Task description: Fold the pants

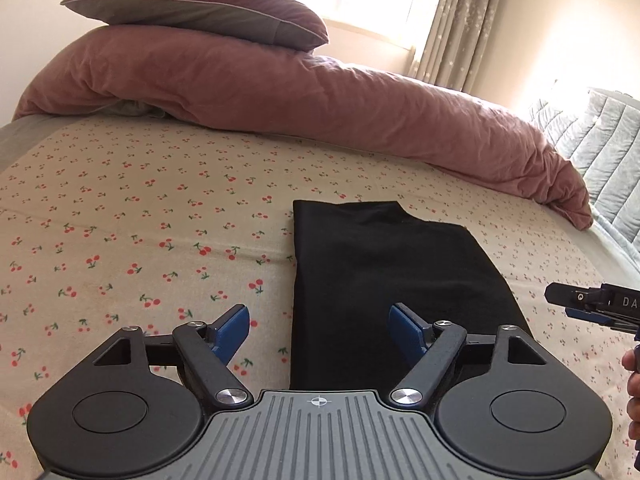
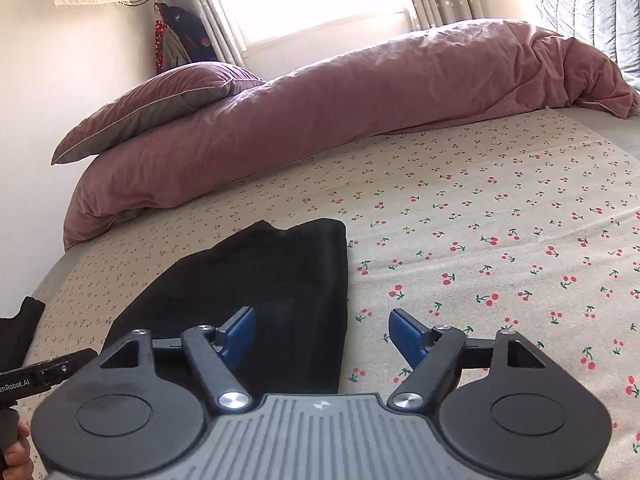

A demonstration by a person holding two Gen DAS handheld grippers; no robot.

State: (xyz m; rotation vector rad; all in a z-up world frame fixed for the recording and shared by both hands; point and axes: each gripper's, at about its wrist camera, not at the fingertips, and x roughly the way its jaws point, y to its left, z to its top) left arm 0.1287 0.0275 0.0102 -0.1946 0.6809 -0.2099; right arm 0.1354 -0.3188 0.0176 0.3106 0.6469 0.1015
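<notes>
Black pants (image 1: pixel 384 276) are lying folded flat on the cherry-print bedsheet (image 1: pixel 120 216), near the pink duvet (image 1: pixel 320 96). Left gripper (image 1: pixel 320 330) and right gripper (image 2: pixel 322 332) are hovering above them, both gaping wide, gripping nothing.

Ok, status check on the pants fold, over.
Left tongs open, empty. Right tongs open, empty. Black pants folded flat on cherry-print sheet. Pink duvet well behind, nothing in the way.
</notes>
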